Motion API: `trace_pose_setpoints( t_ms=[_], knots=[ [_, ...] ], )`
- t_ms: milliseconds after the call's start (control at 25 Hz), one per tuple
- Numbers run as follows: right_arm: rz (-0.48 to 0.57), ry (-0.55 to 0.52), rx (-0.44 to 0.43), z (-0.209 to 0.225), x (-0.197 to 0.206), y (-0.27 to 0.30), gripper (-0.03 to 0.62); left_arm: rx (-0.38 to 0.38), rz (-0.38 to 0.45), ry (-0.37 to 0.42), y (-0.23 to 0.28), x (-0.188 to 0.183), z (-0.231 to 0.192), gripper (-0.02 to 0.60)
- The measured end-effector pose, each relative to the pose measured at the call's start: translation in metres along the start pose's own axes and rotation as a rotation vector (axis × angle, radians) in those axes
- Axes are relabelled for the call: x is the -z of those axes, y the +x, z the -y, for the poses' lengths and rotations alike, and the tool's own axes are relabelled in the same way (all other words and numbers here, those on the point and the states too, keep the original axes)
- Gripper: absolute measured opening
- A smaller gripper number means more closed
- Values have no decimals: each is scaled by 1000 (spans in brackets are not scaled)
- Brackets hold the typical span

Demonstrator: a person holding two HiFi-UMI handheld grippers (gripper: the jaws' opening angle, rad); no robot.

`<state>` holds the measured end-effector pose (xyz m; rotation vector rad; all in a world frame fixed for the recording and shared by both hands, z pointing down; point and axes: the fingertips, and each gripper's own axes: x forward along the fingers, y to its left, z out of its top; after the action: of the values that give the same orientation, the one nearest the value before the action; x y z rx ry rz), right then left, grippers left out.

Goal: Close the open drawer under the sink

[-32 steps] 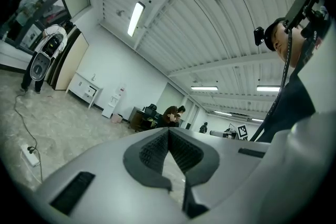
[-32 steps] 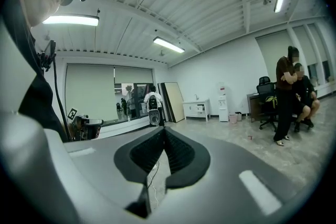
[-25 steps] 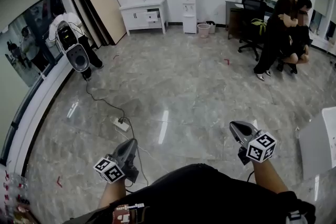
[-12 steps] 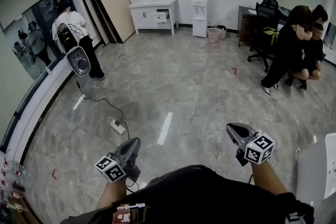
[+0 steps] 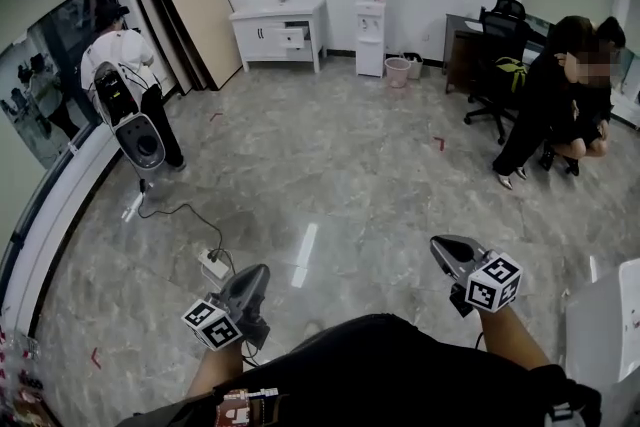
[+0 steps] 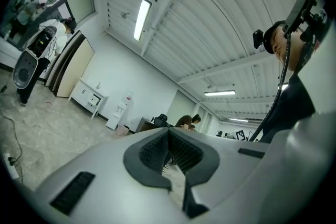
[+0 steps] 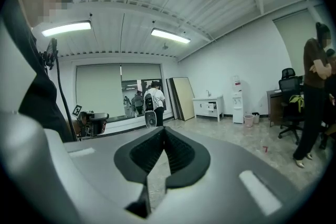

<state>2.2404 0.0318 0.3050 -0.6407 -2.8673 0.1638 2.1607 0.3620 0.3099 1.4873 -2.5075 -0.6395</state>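
The white sink cabinet (image 5: 272,32) stands against the far wall, and one drawer (image 5: 292,37) juts out of its front. It is small and distant in the left gripper view as the cabinet (image 6: 88,97), and in the right gripper view as the cabinet (image 7: 208,106) with its drawer (image 7: 212,107) pulled out. My left gripper (image 5: 251,277) and right gripper (image 5: 446,248) are held low in front of me, far from the cabinet. Both point across the marble floor. The left gripper (image 6: 168,130) and right gripper (image 7: 164,129) each show jaws pressed together with nothing between them.
A person with a backpack (image 5: 118,80) stands at the left by a speaker-like device (image 5: 140,141); its cable runs to a power strip (image 5: 212,265). Boards (image 5: 190,10) lean left of the cabinet. A water dispenser (image 5: 370,10), bin (image 5: 398,71), office chair (image 5: 500,45) and people (image 5: 560,105) are on the right.
The view has advanced across the floor: the power strip has slid lower and nearer. Both grippers keep their places in the view and stay shut.
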Motion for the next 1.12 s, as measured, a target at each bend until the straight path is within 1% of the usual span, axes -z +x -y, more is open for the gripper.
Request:
trace_pose_setpoints(
  t_ms=[120,200,280,400,520,680,760,960,1120],
  knots=[
    [8,18,41,11,-16,43,2,31,-14,-8,23,-21,-44,-8],
    [13,26,47,11,-29,77,2,52,-18,-10,35,-40,-77,-8],
    [13,8,52,10,-42,111,2,76,-18,-1,43,-60,-108,-8],
    [30,11,64,15,-60,159,2,75,-26,2,55,-88,-152,-8],
    [28,6,60,20,-69,203,2,71,-24,4,61,-106,-191,-8],
    [8,10,37,26,-73,251,2,40,-14,-5,62,-119,-235,-8],
    [-3,10,26,35,-74,270,2,12,-11,-18,64,-122,-251,-8],
    [-10,24,-18,70,-80,322,2,-38,2,-23,79,-127,-288,-8],
    [-9,17,-85,107,-89,369,2,-119,17,-17,108,-138,-317,-8]
  ],
)
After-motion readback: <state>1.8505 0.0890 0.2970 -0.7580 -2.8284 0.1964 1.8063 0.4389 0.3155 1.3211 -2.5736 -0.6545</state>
